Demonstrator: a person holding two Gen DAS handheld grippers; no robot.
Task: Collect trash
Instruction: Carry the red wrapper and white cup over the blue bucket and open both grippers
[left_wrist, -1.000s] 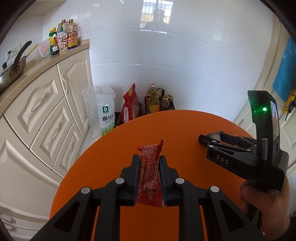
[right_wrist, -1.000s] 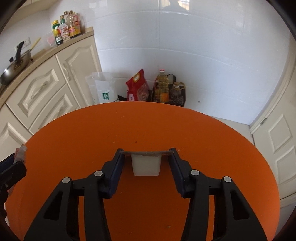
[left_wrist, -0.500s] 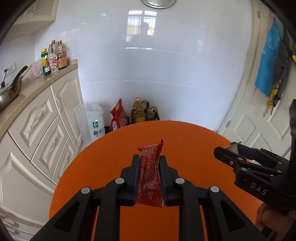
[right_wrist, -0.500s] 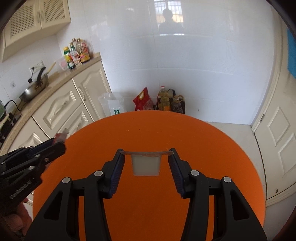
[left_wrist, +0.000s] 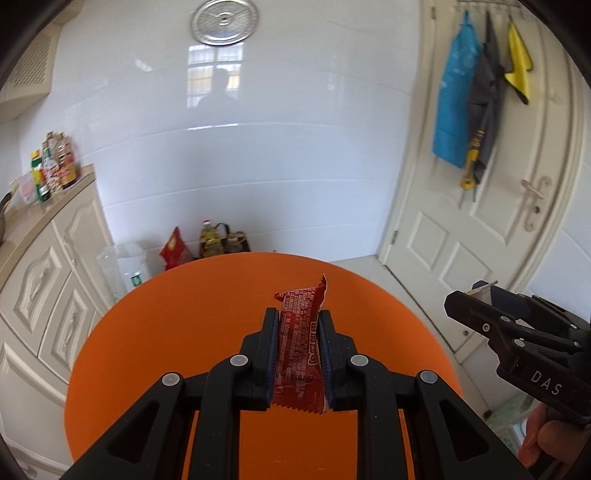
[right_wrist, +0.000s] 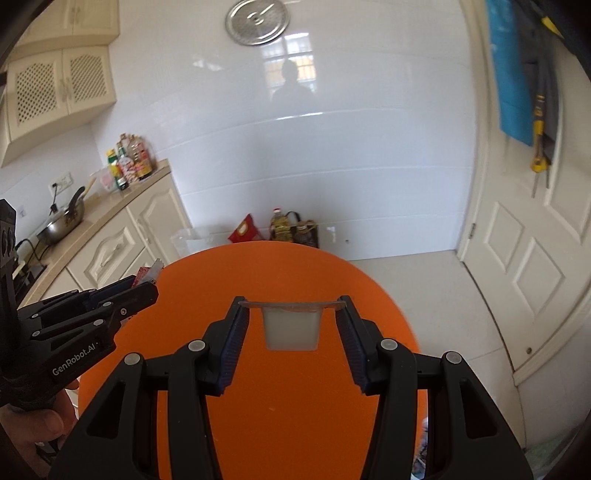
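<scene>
Both grippers were raised above the round orange table (left_wrist: 177, 332), each with a piece of trash between its fingers. Left gripper (left_wrist: 298, 349) was closed almost fully, its blue pads pressed flat against the two sides of a red snack wrapper (left_wrist: 301, 347). That wrapper stood upright between the pads, its torn top corner poking above the fingertips and its crimped lower edge hanging below them. Right gripper (right_wrist: 291, 326) stood about half open, and it carried a small white plastic cup (right_wrist: 291, 328) by the thin rim, which spanned the gap and was caught at each end against a finger. The cup's body hung free between the pads, touching neither. In the left wrist view the right gripper appeared beyond the table's right edge, with a hand (left_wrist: 550, 441) beneath it. In the right wrist view the left gripper showed over the table's left edge, the wrapper's tip just visible at its fingertips.
</scene>
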